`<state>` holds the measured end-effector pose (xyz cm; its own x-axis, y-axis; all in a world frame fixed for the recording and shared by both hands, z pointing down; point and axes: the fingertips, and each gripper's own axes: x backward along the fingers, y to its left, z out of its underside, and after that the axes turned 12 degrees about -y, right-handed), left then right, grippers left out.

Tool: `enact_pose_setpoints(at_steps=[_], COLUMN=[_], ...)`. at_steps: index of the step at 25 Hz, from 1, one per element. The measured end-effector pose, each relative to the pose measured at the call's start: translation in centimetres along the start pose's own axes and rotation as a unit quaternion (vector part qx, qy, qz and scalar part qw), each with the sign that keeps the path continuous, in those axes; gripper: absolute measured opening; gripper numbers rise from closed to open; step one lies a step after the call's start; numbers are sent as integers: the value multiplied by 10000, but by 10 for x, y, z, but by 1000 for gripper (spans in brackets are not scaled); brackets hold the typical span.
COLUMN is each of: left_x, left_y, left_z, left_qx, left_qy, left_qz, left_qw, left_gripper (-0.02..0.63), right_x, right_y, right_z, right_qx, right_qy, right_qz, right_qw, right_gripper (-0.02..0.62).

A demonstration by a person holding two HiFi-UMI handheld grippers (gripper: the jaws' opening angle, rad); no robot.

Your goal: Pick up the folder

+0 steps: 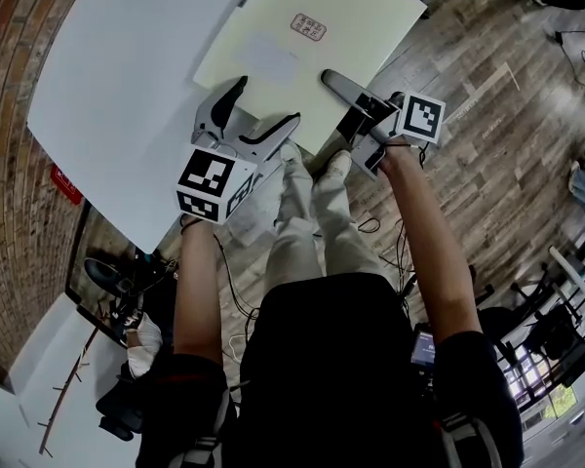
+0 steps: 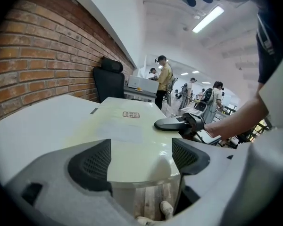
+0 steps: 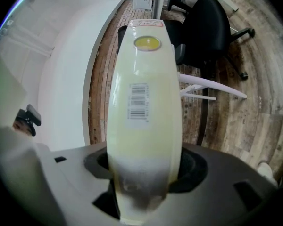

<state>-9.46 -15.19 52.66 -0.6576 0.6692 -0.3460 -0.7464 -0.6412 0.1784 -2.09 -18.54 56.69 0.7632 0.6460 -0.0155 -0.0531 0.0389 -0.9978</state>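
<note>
Right tongs (image 3: 144, 171) are clamped on the near edge of the pale yellow folder (image 1: 302, 47), whose underside shows a barcode label (image 3: 138, 101). Left tongs (image 2: 141, 149) stand wide apart with the folder's near corner between them, neither pad pressing it. The folder lies flat at the near right corner of the white worktop (image 1: 127, 76), overhanging its edge above the wooden floor (image 1: 468, 164).

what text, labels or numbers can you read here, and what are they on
Nothing reads clearly.
On top of the folder, the red-bordered label: print too small to read.
On the folder, the barcode sticker: bars only, digits blurred.
Beside the table, the red sign: too small to read.
</note>
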Motion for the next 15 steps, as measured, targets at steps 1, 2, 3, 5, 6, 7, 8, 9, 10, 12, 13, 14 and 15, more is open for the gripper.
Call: enact_pose_setpoints(at_steps=[1, 2, 3, 5, 6, 7, 8, 9, 10, 12, 13, 14, 15], left_x=[2, 4, 6, 12, 15, 17, 19, 21, 23, 29, 31, 33, 34], left_y=[-1, -3, -4, -3, -1, 0, 0, 0, -1, -4, -6, -9, -12], left_z=[-3, -7, -12, -24, -30, -36, -41, -45, -49, -57, -60, -62, -65], left_qx=[3, 20, 75, 252, 336, 400, 437, 455, 469, 518, 547, 569, 581], left_qy=[-28, -74, -136, -310, -408, -485, -534, -573, -621, -732, -772, -795, -810], left_qz=[5, -15, -56, -212, -297, -355, -394, -440, -507, -648, -707, -763, -813], left_qw=[10000, 10000, 9999, 9990, 9982, 9974, 9968, 9963, 9957, 9939, 9930, 9923, 9917], left_gripper=[419, 413, 399, 277, 204, 182, 167, 147, 122, 72, 63, 49, 38], right_x=[2, 5, 7, 11, 12, 13, 14, 15, 17, 19, 20, 21, 24], right_y=[3, 6, 9, 18, 22, 27, 32, 36, 41, 53, 60, 66, 72], right_z=[-1, -2, -4, -8, -11, -13, -15, -17, -18, -20, -21, -23, -25], right_qx=[72, 157, 253, 462, 564, 669, 785, 910, 1038, 1245, 1317, 1385, 1467], right_qy=[-3, -2, 2, 20, 29, 38, 47, 57, 70, 92, 92, 85, 73], right_qz=[4, 15, 29, 58, 74, 96, 128, 162, 184, 170, 153, 151, 172], right_qw=[10000, 9999, 9997, 9989, 9984, 9977, 9968, 9957, 9944, 9920, 9911, 9902, 9890], right_gripper=[281, 281, 281, 281, 281, 281, 281, 281, 281, 281, 281, 281, 281])
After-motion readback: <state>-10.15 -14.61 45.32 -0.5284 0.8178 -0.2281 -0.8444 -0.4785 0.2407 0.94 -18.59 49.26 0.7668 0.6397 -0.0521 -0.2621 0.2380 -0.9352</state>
